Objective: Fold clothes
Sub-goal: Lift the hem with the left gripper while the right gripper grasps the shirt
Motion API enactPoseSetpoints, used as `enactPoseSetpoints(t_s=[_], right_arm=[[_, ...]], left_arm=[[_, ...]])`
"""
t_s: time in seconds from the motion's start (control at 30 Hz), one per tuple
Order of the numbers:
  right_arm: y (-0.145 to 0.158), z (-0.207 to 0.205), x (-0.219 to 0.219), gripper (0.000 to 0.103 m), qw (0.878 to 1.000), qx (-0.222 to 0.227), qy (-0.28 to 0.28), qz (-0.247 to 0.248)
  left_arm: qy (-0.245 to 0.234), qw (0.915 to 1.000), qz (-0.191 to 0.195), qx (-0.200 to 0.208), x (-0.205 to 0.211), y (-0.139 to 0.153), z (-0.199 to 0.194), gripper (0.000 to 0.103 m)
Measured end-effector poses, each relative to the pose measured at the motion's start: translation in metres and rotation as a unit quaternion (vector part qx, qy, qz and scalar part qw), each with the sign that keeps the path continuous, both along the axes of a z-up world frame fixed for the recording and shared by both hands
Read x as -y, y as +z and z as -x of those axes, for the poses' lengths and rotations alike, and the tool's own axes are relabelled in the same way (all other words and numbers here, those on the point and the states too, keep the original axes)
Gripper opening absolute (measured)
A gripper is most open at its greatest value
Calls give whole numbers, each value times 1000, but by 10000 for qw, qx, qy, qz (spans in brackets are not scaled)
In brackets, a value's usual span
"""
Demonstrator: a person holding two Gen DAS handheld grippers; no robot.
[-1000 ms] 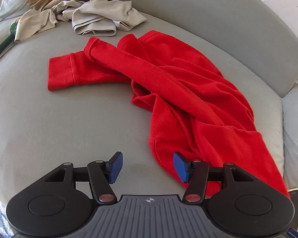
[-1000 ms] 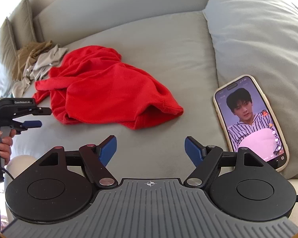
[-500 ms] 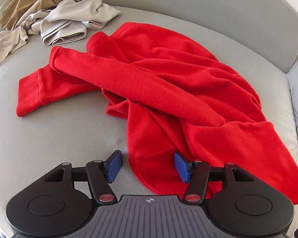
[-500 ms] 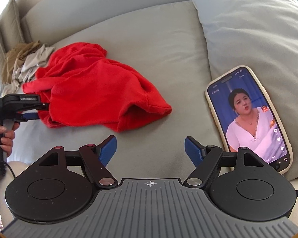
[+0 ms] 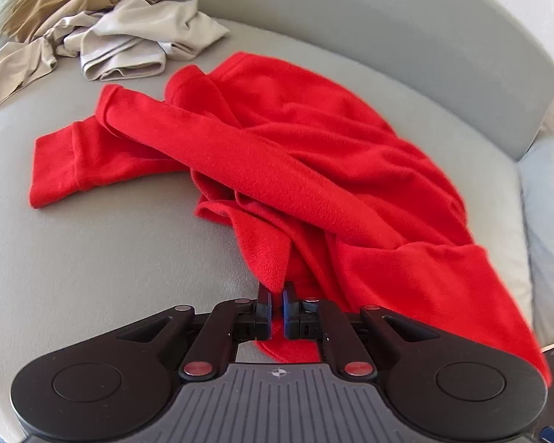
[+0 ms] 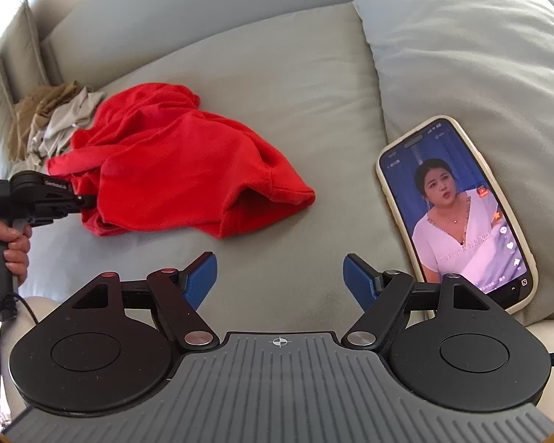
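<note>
Left wrist view shows the left gripper (image 5: 276, 297) clenched on the near edge of a red fleece top (image 5: 314, 192), a fold of the cloth pinched between its pads. The top lies crumpled on the grey sofa seat (image 5: 103, 258), one sleeve (image 5: 232, 162) thrown across the body and the other cuff reaching out to the left. Far left, a heap of beige and tan clothes (image 5: 122, 44) waits. From the right wrist view, the right gripper (image 6: 280, 280) hangs released over bare cushion, nothing between its pads, with a phone (image 6: 458, 214) propped on the pillow (image 6: 480, 55) to its right. The fleece looks soft, light and limp, so it will sag and drag rather than hold shape; a second hold on the hem or a shoulder seam, well apart from the first, would probably let it be spread flat.
</note>
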State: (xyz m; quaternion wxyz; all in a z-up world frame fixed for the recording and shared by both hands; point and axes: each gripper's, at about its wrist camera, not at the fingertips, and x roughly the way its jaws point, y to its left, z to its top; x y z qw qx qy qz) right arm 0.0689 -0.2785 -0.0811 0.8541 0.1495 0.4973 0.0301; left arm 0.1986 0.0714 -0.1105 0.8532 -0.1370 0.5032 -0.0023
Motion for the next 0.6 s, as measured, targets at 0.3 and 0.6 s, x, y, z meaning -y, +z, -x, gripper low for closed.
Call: enactPoseSetpoints(t_s=[0.3, 0.6], right_arm=[[8, 7, 3, 74, 9996, 269, 79, 106], [-13, 5, -53, 55, 9728, 872, 1648, 1373]], left_arm=[[363, 9917, 719, 997, -42, 66, 95, 3], [784, 9910, 643, 873, -71, 57, 120, 3]])
